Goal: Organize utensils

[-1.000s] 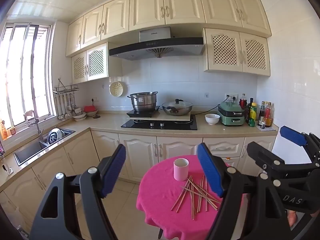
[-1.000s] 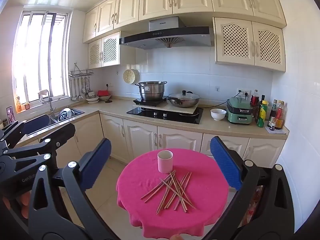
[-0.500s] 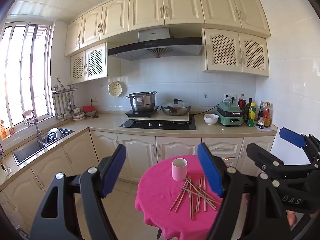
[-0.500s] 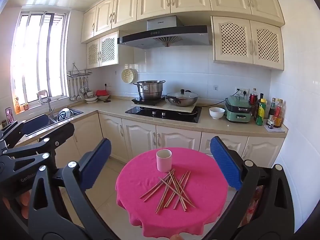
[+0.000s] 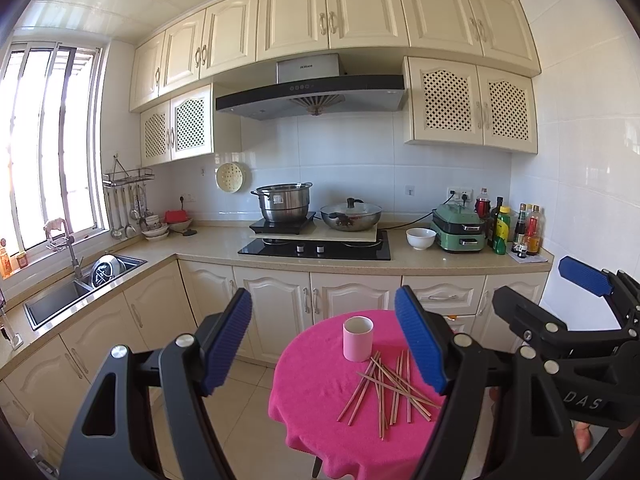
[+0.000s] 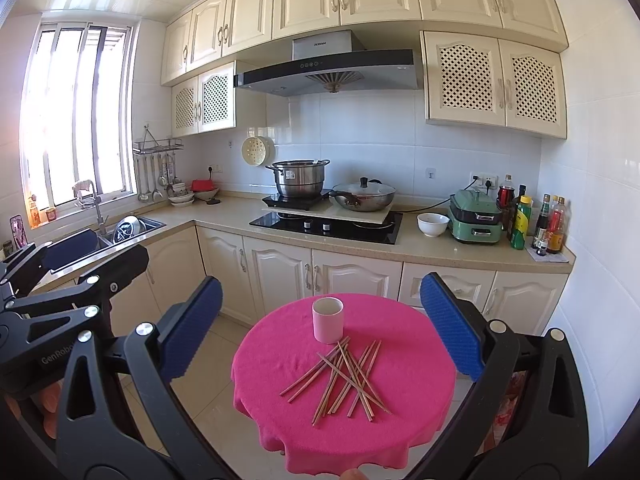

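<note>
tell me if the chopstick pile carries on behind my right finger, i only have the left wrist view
Observer: No. The right wrist view shows the chopsticks end mid-table; the pink cloth to their right is bare.
Operator: right gripper holding anything
Observer: No, the right gripper is open, with nothing between its pads.
</note>
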